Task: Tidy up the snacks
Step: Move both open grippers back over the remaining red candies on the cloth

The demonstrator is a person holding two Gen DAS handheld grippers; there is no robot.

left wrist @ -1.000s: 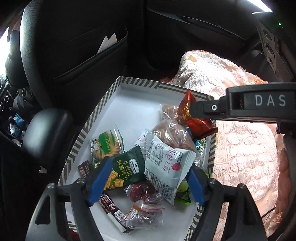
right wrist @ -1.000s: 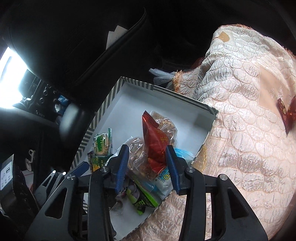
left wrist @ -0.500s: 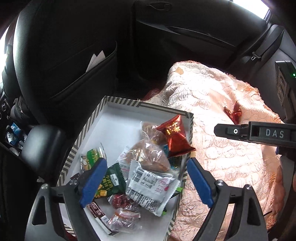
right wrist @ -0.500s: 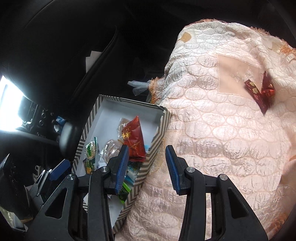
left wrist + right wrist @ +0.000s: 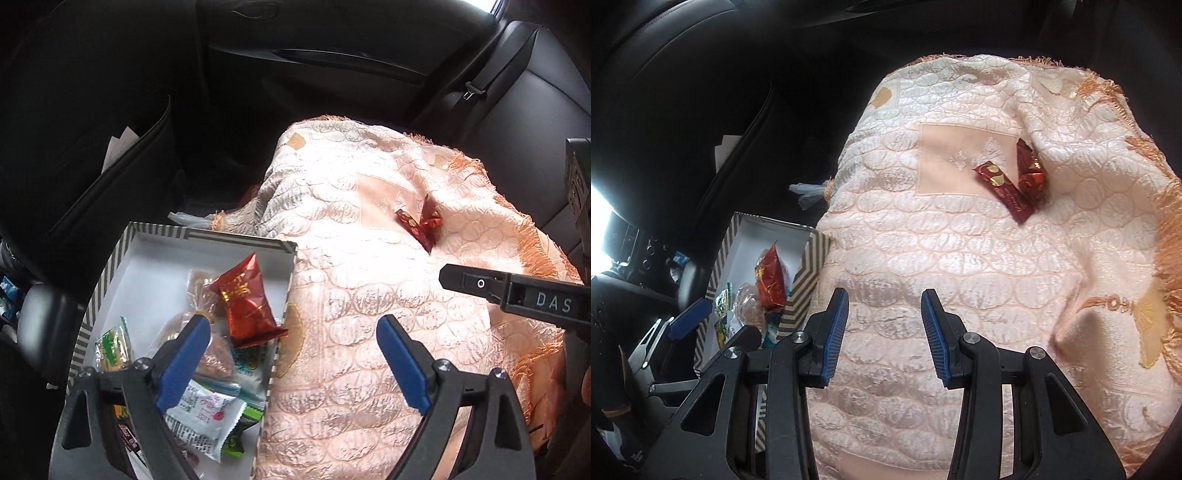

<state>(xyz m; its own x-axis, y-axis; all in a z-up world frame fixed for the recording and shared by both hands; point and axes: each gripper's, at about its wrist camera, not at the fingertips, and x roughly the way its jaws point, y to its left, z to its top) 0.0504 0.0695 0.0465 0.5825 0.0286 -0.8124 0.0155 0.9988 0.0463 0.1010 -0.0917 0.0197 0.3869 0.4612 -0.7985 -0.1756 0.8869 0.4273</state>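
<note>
A striped-rim white box (image 5: 236,240) holds several snack packets, with a red foil packet (image 5: 245,302) on top; the box also shows in the right wrist view (image 5: 803,280). Two dark red wrapped snacks (image 5: 419,223) lie together on the pale quilted blanket (image 5: 369,280), seen larger in the right wrist view (image 5: 1012,181). My left gripper (image 5: 291,347) is open and empty over the box's right edge. My right gripper (image 5: 884,317) is open and empty above the blanket, short of the two red snacks.
The black front seat back with a pocket (image 5: 110,155) stands left of the box. The car door (image 5: 332,55) and rear seat back (image 5: 535,92) border the blanket. A centre armrest (image 5: 40,325) lies beside the box.
My right gripper let go of the red foil packet, which now lies in the box, and swung right over the blanket toward the two red snacks. My left gripper also drifted right.
</note>
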